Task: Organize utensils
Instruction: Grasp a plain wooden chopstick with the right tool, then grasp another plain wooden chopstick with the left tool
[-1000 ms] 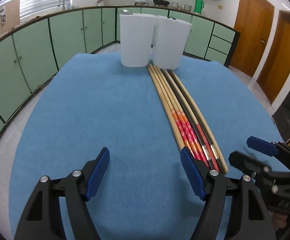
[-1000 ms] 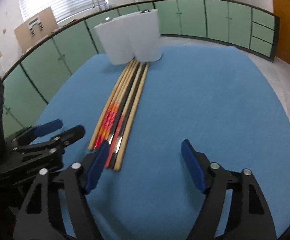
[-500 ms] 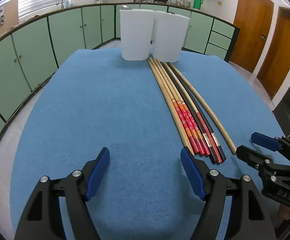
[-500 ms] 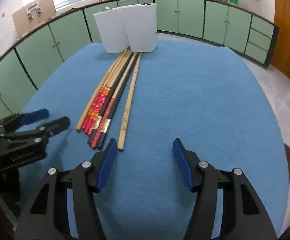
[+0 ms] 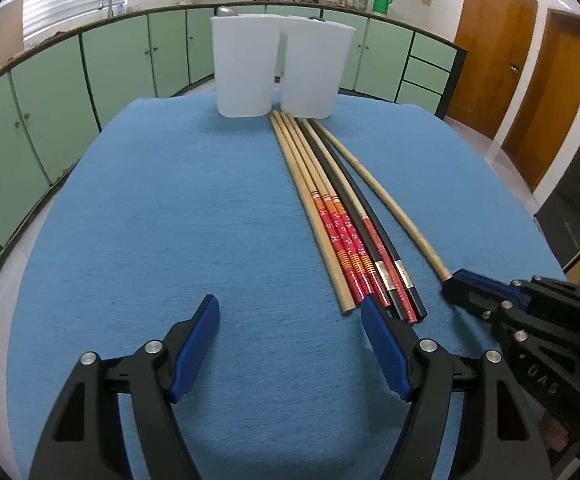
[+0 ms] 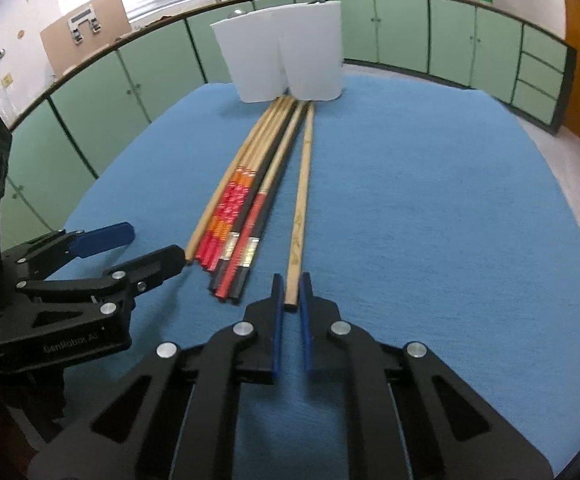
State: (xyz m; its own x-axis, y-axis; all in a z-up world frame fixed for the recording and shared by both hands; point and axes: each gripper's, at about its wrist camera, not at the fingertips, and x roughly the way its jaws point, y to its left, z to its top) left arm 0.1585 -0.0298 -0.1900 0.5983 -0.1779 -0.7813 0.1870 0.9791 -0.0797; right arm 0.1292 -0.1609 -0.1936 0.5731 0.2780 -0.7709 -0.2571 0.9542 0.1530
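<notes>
The plain wooden chopstick point(image 6: 299, 216) lies alone at the right of the bundle, running from lower centre of the right wrist view up toward the containers, and the right tool point(image 6: 290, 300) has just been closing: its blue pads now pinch the chopstick's near end. A second ago that stick lay tight against the others; now it is angled apart. The remaining chopsticks point(image 5: 330, 208) lie side by side, seven by my count: four pale wood, three with red-orange patterned ends, and three dark ones with red bands — some of these overlap, so the count is unsure. Two white containers point(image 5: 282, 76) stand touching at the far edge of the blue desk point(image 5: 170, 220); a metal utensil tip peeks over each rim. The left tool point(image 5: 290, 344) hangs wide apart, grasping nothing, at lower frame, unchanged.
</notes>
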